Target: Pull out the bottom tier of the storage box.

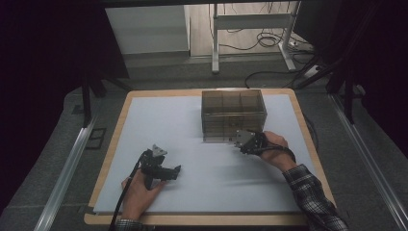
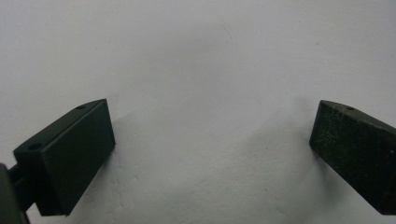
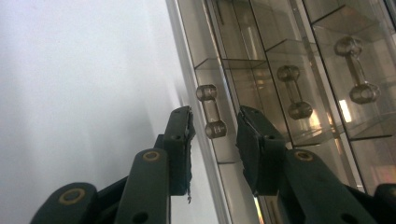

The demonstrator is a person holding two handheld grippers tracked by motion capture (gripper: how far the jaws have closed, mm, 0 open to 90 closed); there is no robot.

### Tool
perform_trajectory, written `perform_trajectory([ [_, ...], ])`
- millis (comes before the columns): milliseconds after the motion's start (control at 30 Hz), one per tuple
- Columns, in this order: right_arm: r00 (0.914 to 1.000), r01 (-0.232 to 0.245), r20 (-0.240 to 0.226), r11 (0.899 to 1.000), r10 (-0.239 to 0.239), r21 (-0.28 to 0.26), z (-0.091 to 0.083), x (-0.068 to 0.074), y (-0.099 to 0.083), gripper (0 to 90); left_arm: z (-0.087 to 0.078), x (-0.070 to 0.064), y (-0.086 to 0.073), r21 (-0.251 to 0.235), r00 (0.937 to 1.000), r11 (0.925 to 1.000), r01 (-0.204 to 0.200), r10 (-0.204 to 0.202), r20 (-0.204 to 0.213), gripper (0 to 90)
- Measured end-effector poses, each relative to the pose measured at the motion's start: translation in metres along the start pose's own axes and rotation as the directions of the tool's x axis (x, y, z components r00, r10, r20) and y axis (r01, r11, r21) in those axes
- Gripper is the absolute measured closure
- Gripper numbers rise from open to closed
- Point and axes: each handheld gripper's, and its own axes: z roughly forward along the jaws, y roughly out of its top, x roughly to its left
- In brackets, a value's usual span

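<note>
A smoky clear drawer cabinet (image 1: 234,114) stands on the white mat (image 1: 163,120), towards the back right. In the right gripper view its drawer fronts (image 3: 261,60) carry bar handles with knobbed ends. My right gripper (image 3: 214,117) is open, and its jaws flank the lower knob of one handle (image 3: 211,112) with a small gap on each side. From above, the right gripper (image 1: 239,140) is at the cabinet's lower front. My left gripper (image 1: 176,170) lies low on the mat at the front left. The left gripper (image 2: 212,112) is wide open over bare mat.
The mat covers a wooden table top (image 1: 113,139) with a thin bare border. Two more handles (image 3: 294,92) (image 3: 357,70) sit on neighbouring drawers. Beyond the table are a white desk frame (image 1: 250,29) and floor cables (image 1: 269,41). Metal rails (image 1: 67,168) run along both sides.
</note>
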Motion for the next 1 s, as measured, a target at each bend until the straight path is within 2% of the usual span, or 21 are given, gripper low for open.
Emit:
perform_trajectory([
  [33, 1.0, 0.0, 0.0, 1.0, 0.0, 0.0, 0.0, 0.0, 0.0, 65.3, 0.0, 0.0, 0.0, 0.0, 1.0, 1.0, 0.0, 0.0, 0.0, 0.0],
  [100, 0.9985, -0.033, -0.043, 0.999, 0.033, -0.005, 0.0, -0.008, -0.003, 65.3, 0.0, 0.0, 0.0, 0.0, 1.0, 1.0, -0.001, 0.001, 0.0, 0.0],
  [133, 0.9985, -0.033, -0.043, 0.999, 0.033, -0.005, 0.0, -0.008, -0.003, 65.3, 0.0, 0.0, 0.0, 0.0, 1.0, 1.0, -0.001, 0.001, 0.0, 0.0],
  [167, 0.9972, -0.04, -0.064, 0.999, 0.04, -0.002, 0.0, -0.012, -0.005, 65.3, 0.0, 0.0, 0.0, 0.0, 1.0, 1.0, -0.002, 0.002, 0.001, 0.0],
  [400, 0.9912, -0.08, -0.107, 0.997, 0.078, -0.011, -0.003, -0.026, -0.01, 65.3, 0.0, 0.0, 0.0, 0.0, 1.0, 1.0, 0.0, 0.0, 0.0, 0.0],
  [433, 0.9869, -0.096, -0.131, 0.995, 0.093, -0.017, -0.005, -0.032, -0.012, 65.3, 0.0, 0.0, 0.0, 0.0, 1.0, 1.0, 0.0, 0.0, 0.0, 0.0],
  [500, 0.9844, -0.104, -0.144, 0.994, 0.1, -0.018, -0.006, -0.035, -0.013, 65.3, 0.0, 0.0, 0.0, 0.0, 1.0, 1.0, 0.0, 0.0, 0.0, 0.0],
  [533, 0.9805, -0.116, -0.162, 0.993, 0.112, -0.019, -0.006, -0.041, -0.015, 65.3, 0.0, 0.0, 0.0, 0.0, 1.0, 1.0, 0.0, 0.0, 0.0, 0.0],
  [767, 0.971, -0.114, -0.213, 0.993, 0.109, -0.012, -0.005, -0.054, -0.023, 67.8, 0.0, 0.0, 0.0, 0.001, 1.0, 1.0, -0.001, 0.001, 0.0, 0.0],
  [800, 0.9661, -0.114, -0.233, 0.993, 0.111, 0.002, -0.004, -0.057, -0.026, 68.3, 0.0, 0.0, 0.0, 0.0, 1.0, 1.0, 0.0, 0.0, 0.0, 0.0],
  [833, 0.9661, -0.114, -0.233, 0.993, 0.111, 0.002, -0.004, -0.057, -0.026, 68.3, 0.0, 0.0, 0.0, 0.0, 1.0, 1.0, 0.0, 0.0, 0.0, 0.0],
  [867, 0.9607, -0.116, -0.253, 0.993, 0.114, 0.007, -0.001, -0.06, -0.03, 69.4, 0.0, 0.0, 0.0, 0.0, 1.0, 1.0, 0.0, 0.0, 0.0, 0.0],
  [900, 0.9607, -0.116, -0.253, 0.993, 0.114, 0.007, -0.001, -0.06, -0.03, 69.4, 0.0, 0.0, 0.0, 0.0, 1.0, 1.0, 0.0, 0.0, 0.0, 0.0],
  [933, 0.9555, -0.119, -0.27, 0.993, 0.118, 0.012, 0.001, -0.064, -0.033, 70.6, 0.0, 0.0, 0.0, 0.0, 1.0, 1.0, 0.0, 0.0, 0.0, 0.0],
  [967, 0.9555, -0.119, -0.27, 0.993, 0.118, 0.012, 0.001, -0.064, -0.033, 70.6, 0.0, 0.0, 0.0, 0.0, 1.0, 1.0, 0.0, 0.0, 0.0, 0.0],
  [1000, 0.9497, -0.123, -0.288, 0.992, 0.122, 0.015, 0.004, -0.067, -0.035, 71.7, 0.0, 0.0, 0.0, 0.0, 1.0, 1.0, 0.0, 0.0, 0.0, 0.0],
])
